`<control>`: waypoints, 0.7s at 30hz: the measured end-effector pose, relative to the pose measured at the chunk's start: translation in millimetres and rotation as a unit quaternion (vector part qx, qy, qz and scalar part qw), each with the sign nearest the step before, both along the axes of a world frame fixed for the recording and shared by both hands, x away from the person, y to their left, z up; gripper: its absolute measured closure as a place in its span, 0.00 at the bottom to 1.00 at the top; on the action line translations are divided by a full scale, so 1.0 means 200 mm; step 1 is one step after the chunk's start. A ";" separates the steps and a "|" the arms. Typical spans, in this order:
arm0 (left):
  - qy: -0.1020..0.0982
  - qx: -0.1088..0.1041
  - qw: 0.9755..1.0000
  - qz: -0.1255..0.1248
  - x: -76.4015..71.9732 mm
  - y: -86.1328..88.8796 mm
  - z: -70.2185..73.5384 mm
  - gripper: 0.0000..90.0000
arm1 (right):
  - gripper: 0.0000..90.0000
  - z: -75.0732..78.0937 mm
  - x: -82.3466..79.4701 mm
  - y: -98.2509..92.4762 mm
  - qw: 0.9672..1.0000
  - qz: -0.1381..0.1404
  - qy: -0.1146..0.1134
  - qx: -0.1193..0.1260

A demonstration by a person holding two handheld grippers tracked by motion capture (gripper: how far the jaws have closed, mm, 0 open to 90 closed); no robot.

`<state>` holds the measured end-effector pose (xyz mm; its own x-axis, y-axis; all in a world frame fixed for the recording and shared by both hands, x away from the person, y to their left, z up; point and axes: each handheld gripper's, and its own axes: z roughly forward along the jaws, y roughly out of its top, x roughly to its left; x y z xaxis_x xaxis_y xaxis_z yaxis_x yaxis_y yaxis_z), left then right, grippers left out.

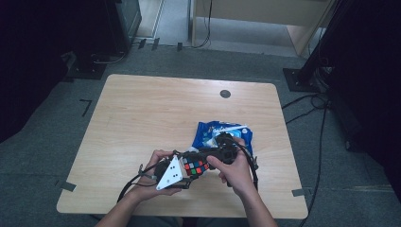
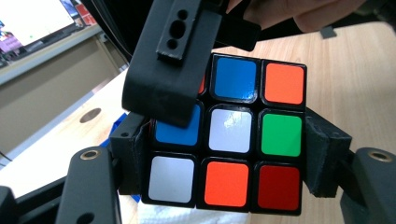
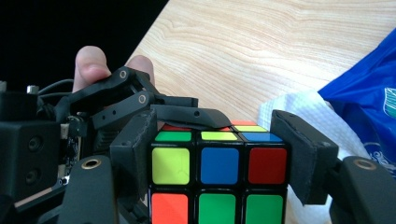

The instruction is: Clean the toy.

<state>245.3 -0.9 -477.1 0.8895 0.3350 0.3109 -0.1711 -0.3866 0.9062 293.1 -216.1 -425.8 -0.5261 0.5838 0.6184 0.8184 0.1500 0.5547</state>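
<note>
A scrambled Rubik's cube (image 1: 195,167) is held above the near part of the table between both grippers. The left gripper (image 1: 188,172), with its grey three-cornered plate, comes in from the left. In the left gripper view its pads press the cube's (image 2: 229,135) two sides at the lower layers, so the left gripper (image 2: 229,158) is shut on it. The right gripper (image 1: 202,162) comes in from the right. In the right gripper view the right gripper (image 3: 219,156) clamps the cube's (image 3: 219,165) top layer between its pads. One right jaw crosses the cube's upper left corner in the left gripper view.
A blue plastic bag (image 1: 222,135) lies on the wooden table (image 1: 156,113) just beyond the hands, with a white paper towel (image 3: 299,112) beside it. A round grommet (image 1: 225,93) sits near the far edge. Cables trail from both grippers towards the near edge.
</note>
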 end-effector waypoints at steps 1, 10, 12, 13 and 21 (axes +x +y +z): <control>0.008 -0.002 1.000 0.000 0.00 0.01 0.00 0.36 | 0.38 0.00 0.00 0.00 1.000 -0.002 -0.002 0.002; 0.026 -0.021 0.998 0.048 0.09 0.14 0.03 0.38 | 0.34 0.07 -0.01 -0.10 0.995 -0.029 -0.058 0.070; 0.031 -0.034 0.997 0.062 0.11 0.19 0.05 0.38 | 0.36 0.08 -0.02 -0.12 0.993 -0.046 -0.081 0.067; 0.032 -0.039 0.996 0.069 0.13 0.22 0.06 0.38 | 0.37 0.08 -0.02 -0.13 0.992 -0.055 -0.091 0.062; 0.055 -0.092 0.988 0.115 0.19 0.39 0.12 0.38 | 0.40 -0.06 0.00 -0.04 0.988 -0.074 -0.134 -0.036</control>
